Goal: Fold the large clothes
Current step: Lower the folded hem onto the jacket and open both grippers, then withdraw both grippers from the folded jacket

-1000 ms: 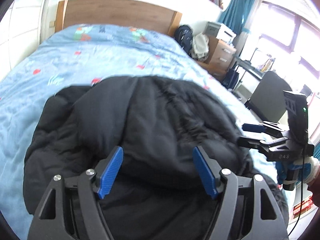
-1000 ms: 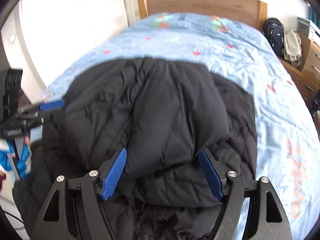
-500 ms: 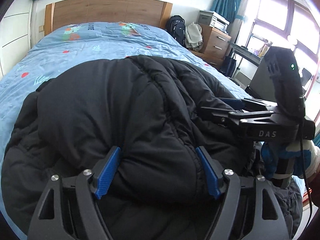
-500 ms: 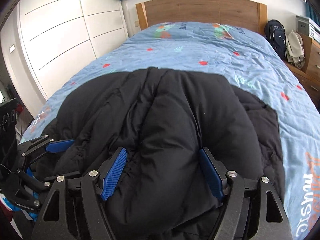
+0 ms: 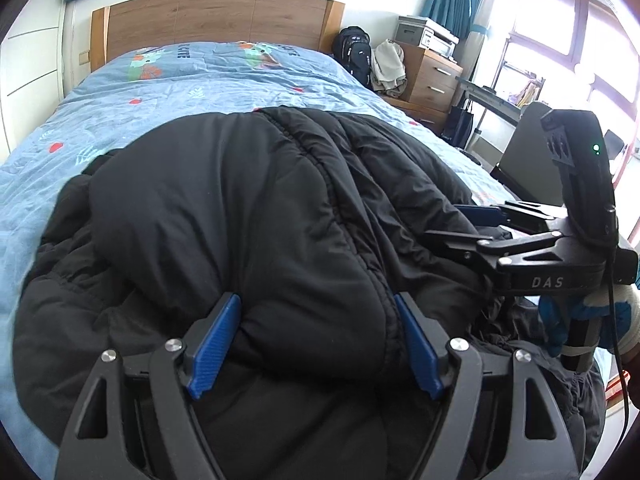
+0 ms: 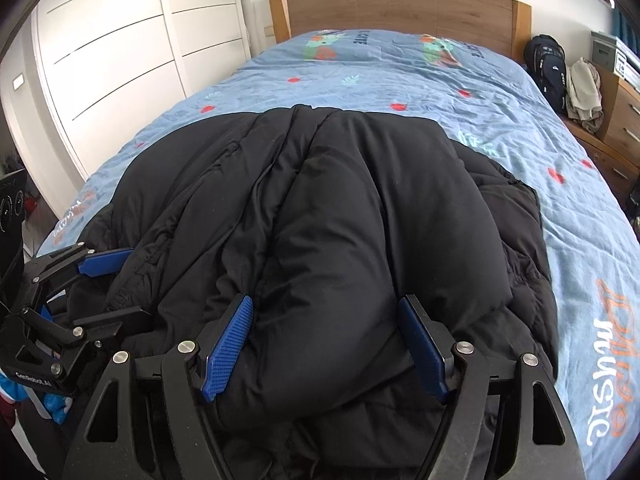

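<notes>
A black puffer jacket point(image 5: 248, 216) lies in a thick folded bundle on the blue bedspread point(image 5: 180, 92); it also fills the right wrist view point(image 6: 360, 220). My left gripper point(image 5: 316, 344) is open, its blue pads on either side of a padded fold at the near edge. My right gripper point(image 6: 326, 348) is open too, with a puffy fold bulging between its pads. The right gripper also shows in the left wrist view point(image 5: 472, 224), pushed against the jacket's right side. The left gripper shows in the right wrist view point(image 6: 100, 288) at the jacket's left side.
The wooden headboard point(image 5: 216, 20) is at the far end. A backpack point(image 5: 354, 56), a heap of clothes point(image 5: 388, 66), a wooden drawer unit point(image 5: 432, 80) and a dark chair point(image 5: 524, 156) stand right of the bed. White wardrobe doors point(image 6: 120, 60) line the left side.
Both grippers have come lower and closer together onto the jacket's near edge. The jacket bundle now bulges between each pair of open pads. The right gripper went from beside the jacket to against it.
</notes>
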The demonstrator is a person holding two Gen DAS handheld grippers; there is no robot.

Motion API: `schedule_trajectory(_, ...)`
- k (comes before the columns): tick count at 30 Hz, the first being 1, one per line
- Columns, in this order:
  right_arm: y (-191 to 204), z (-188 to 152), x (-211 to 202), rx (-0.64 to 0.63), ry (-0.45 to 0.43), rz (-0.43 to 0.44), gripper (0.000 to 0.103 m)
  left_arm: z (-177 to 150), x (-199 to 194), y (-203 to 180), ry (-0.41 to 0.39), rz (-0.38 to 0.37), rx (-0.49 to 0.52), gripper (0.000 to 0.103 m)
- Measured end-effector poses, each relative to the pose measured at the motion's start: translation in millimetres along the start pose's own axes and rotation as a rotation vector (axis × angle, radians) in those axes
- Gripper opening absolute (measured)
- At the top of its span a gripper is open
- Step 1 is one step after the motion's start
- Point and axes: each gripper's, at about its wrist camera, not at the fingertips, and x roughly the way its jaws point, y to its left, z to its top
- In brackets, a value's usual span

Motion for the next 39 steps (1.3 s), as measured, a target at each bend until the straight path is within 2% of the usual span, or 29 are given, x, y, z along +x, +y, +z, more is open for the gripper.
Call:
schedule_trajectory(6,7.4,-12.0,-45.7,0.030,-0.037,-0.015,0.074,-8.8,-47.6,-9.5,-0.019,0.040,0.018,0.077)
schedule_trajectory(14,41.1,-54.8,-142.8,0.020,-0.059,-0.048,0.074,-48.2,-158.2,-15.3,-0.062,0.110,-0.045,0.077)
schedule_trajectory(19,62.7,-97.7,-198.2,0.032,-0.045,-0.050,0.080,-83.3,-235.4,-27.2,-0.083,0.215,-0.063,0.081)
schedule_trajectory(25,72.7,-145.3,-238.7,0.079,-0.034,-0.066,0.081,-120.6,-299.5,-38.6,-0.097,0.359,-0.070,0.081)
schedule_trajectory(29,70.7,-179.8,-264.4,0.121,-0.044,-0.075,0.082,-139.4,-325.6,-51.0,-0.112,0.410,-0.061,0.081)
schedule_trajectory(39,48.3,-239.2,-319.6,0.203,-0.077,-0.170,0.086,-170.3,-364.1,-77.6,-0.124,0.421,-0.053,0.081)
